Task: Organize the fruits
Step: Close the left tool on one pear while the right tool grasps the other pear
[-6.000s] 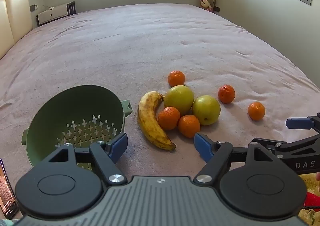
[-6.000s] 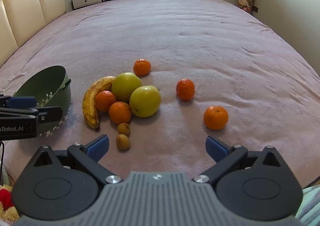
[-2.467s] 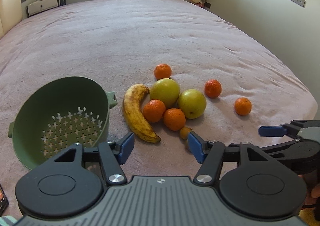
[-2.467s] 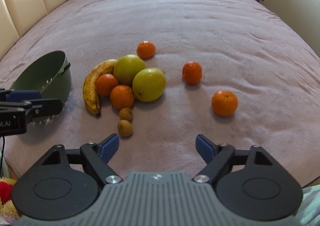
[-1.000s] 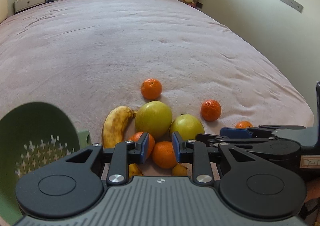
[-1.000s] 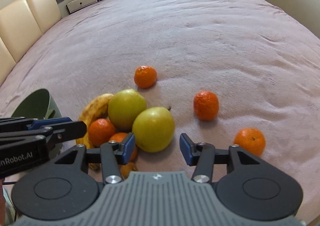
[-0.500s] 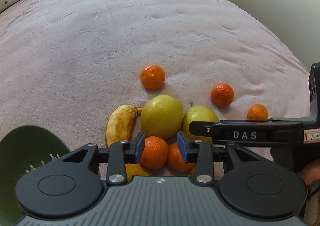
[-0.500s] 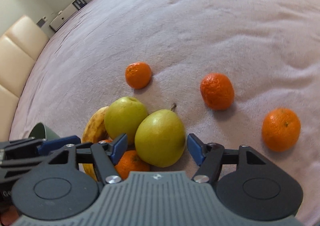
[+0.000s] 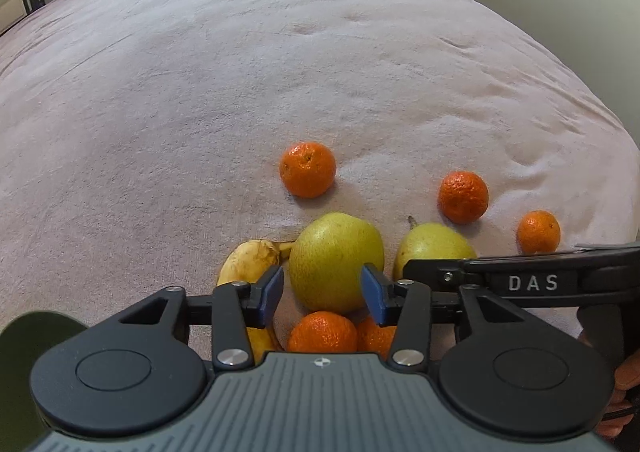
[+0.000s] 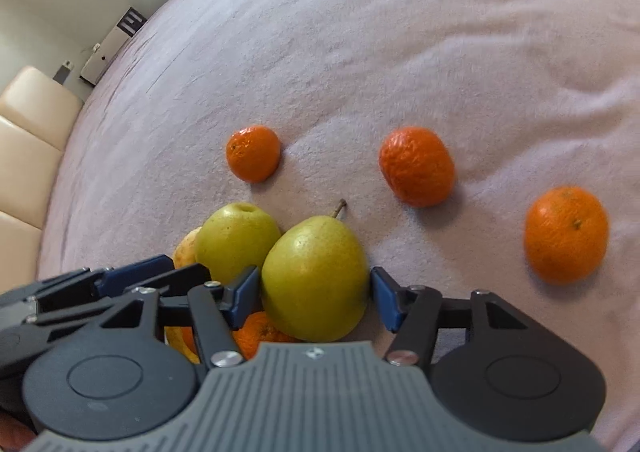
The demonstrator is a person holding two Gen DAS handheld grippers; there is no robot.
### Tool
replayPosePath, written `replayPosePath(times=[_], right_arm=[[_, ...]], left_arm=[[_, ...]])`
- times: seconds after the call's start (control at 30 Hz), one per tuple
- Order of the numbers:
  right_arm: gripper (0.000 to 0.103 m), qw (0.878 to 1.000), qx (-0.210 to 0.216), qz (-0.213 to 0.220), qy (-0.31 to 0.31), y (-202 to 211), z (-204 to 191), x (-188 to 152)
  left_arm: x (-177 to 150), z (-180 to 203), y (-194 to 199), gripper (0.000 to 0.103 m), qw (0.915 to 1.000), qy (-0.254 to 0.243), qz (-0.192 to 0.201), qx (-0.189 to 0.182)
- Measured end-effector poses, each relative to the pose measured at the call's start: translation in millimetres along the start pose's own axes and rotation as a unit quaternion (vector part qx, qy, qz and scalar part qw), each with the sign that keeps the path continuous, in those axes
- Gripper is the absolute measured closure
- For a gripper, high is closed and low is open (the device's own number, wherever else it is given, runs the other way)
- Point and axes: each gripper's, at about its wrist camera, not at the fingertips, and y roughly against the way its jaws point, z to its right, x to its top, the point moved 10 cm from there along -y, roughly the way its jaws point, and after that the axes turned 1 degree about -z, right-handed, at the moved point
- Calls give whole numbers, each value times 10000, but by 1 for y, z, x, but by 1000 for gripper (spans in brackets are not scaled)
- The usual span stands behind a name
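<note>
Fingers [image 10: 387, 294] flanking pear [image 10: 316, 280], stem away

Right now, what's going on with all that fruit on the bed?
A person is sorting fruit with a handheld gripper in each hand. The left gripper has its jaws, which have just been opening, around the rounder green pear. The right gripper frames the stemmed pear, its jaws just closing in; whether they press yet is unclear. Neither pear looks lifted. A banana and tangerines lie around them on the pink blanket, with a green colander at the edge.
</note>
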Motion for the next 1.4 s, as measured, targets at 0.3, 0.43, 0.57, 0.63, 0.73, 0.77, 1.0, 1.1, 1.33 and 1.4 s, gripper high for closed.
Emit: replayPosePath(times=[0.3,0.43,0.57,0.63,0.73,0.77,1.0,1.1,1.33,1.4], right_arm=[[45,9973,-377,101,624,10,4,4],[45,9991,-270,43,325,11,15,7],[45,9996,-207,36,204,16,22,7],[45,9996,-214,27,176,19,26,8],[45,9995,-234,-19,214,17,26,6],[45,9994,-247,-21,246,17,24,4],[45,9993,-262,-12,254,14,23,5],[45,9992,-269,-1,280,15,23,4],[45,9990,-289,26,346,17,20,2],[45,9990,-270,34,367,18,18,2]], left_arm=[[-3,9,-18,39,9991,-389,-162,74],[2,11,-22,33,9993,-350,-85,25],[-2,22,-27,27,9973,-718,-135,-10],[-4,29,-30,21,9949,-997,-98,60],[-3,29,-35,22,9937,-1091,-23,271],[-2,28,-35,23,9938,-1067,22,297],[0,33,-42,26,9900,-1246,250,615],[0,32,-42,29,9918,-1087,307,605],[-2,33,-37,30,9929,-841,413,738],[-3,30,-35,30,9943,-634,450,729]])
